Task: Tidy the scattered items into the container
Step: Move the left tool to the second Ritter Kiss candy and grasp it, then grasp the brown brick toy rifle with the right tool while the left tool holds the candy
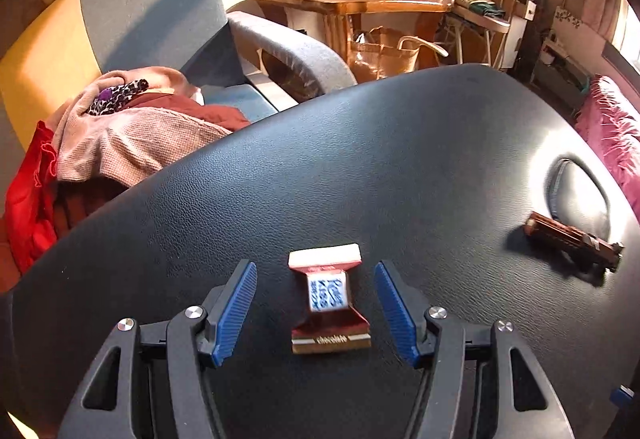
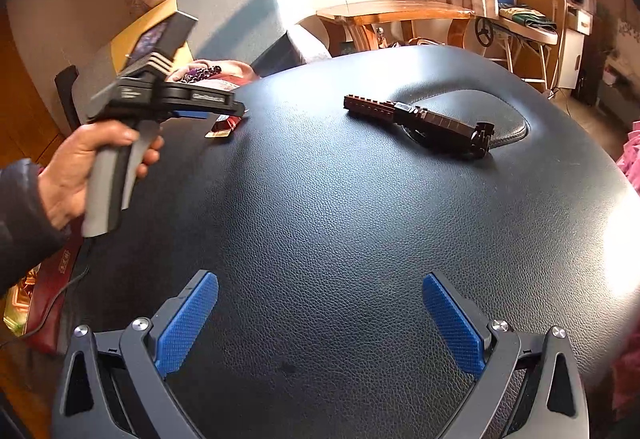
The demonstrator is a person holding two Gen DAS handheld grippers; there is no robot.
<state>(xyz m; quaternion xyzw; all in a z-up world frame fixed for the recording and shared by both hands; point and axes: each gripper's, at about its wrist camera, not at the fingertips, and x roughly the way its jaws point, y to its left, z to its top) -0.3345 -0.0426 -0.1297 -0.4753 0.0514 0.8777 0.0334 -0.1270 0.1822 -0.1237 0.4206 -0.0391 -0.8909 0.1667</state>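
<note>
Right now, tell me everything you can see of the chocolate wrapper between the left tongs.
The chocolate wrapper is a small packet, dark red with a pale pink far end, a blue-and-white printed patch in the middle and a brown band reading "chocolate" at the near end. It looks like crinkled foil or paper, pinched at the waist. It lies flat on the black leather-look surface, between the open left tongs, apart from both blue pads.

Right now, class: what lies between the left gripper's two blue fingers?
The chocolate wrapper lies flat on the black padded table between the open left gripper fingers, untouched. The left wrist view shows it.
</note>
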